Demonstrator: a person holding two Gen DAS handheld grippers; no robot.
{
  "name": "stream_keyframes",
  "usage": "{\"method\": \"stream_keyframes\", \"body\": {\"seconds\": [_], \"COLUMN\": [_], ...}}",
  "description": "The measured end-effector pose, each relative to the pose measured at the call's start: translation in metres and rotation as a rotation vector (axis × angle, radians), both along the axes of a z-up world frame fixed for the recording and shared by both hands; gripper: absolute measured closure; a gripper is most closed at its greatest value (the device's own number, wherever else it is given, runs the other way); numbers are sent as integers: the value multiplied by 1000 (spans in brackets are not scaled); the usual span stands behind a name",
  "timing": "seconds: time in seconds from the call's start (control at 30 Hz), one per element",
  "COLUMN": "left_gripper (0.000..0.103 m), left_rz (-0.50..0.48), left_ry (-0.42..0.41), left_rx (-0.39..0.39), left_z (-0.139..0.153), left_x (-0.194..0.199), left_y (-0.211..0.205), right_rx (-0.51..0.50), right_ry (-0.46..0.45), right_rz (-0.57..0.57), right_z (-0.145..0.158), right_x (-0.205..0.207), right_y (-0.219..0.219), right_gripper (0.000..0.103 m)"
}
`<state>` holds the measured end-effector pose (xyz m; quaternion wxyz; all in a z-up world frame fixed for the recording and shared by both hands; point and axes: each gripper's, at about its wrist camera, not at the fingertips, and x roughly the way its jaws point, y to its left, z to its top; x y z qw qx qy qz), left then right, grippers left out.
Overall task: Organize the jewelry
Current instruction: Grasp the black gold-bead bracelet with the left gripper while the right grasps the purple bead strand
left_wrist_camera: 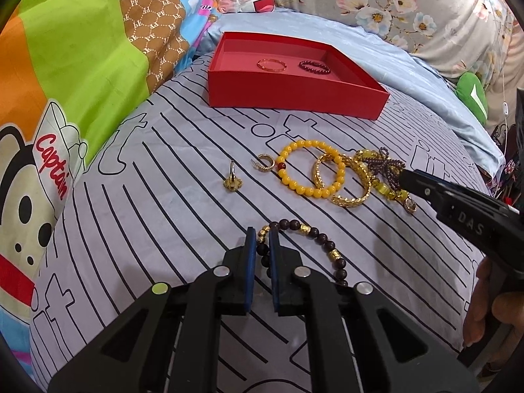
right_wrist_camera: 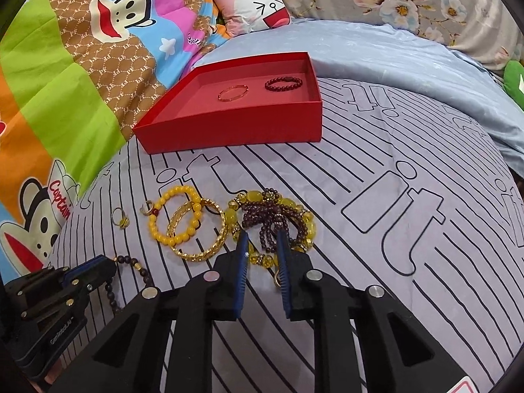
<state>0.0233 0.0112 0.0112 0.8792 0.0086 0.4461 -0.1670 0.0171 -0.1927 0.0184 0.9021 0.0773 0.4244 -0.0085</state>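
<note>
On the far left a cartoon monkey quilt (left_wrist_camera: 65,75) is bunched against the striped bedsheet (left_wrist_camera: 183,177) that carries the jewelry. Near the quilt a small gold ring (left_wrist_camera: 232,180) stands alone, and just right of it lies a gold hoop earring (left_wrist_camera: 266,163), touching or nearly touching the yellow bead bracelet (left_wrist_camera: 311,167). That bracelet overlaps a smaller gold bangle (left_wrist_camera: 322,172), which in turn overlaps a wider gold bangle (left_wrist_camera: 355,183). Nearer the camera, the left tongs (left_wrist_camera: 262,239) straddle a dark wooden bead bracelet (left_wrist_camera: 324,245) with gold spacers; the blue pads (left_wrist_camera: 250,262) sit close on either side of its beads with a narrow gap, so whether they actually pinch it I cannot tell. Behind the loose pieces, the red box (left_wrist_camera: 288,90) rests on the bed, holding 2 items side by side: a thin gold bangle (left_wrist_camera: 271,65) on the left and a dark red bead bracelet (left_wrist_camera: 315,65) on the right, apart from each other. Further right, the right tongs (right_wrist_camera: 262,239) are lowered over a tangled heap of purple bead strands (right_wrist_camera: 275,216) and yellow glass beads (right_wrist_camera: 255,196); their jaws stand parted, with beads lying between the pads, not clamped. A pale blue blanket (right_wrist_camera: 393,55) and a floral pillow (right_wrist_camera: 425,3) lie beyond on the right.
</note>
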Motion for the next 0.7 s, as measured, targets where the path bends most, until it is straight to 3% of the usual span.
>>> {"method": "stream_keyframes", "body": {"seconds": [0.43,0.5,0.7], "left_gripper": [95,95,95], "left_rz": [-17,-18,-25], "left_ry": [7,8,6], "left_rx": [0,0,-8], "left_z": [-2,-3,2], "left_x": [5,5,4], "left_y": [-5,-6,-6], "right_rx": [7,18,43], "right_ry": [14,15,-25], "right_rz": [-14,-10,-11], "right_z": [-7,-7,9], "right_x": [15,16,9], "right_y": [-8,-10,-12], "right_gripper": [89,96,98]}}
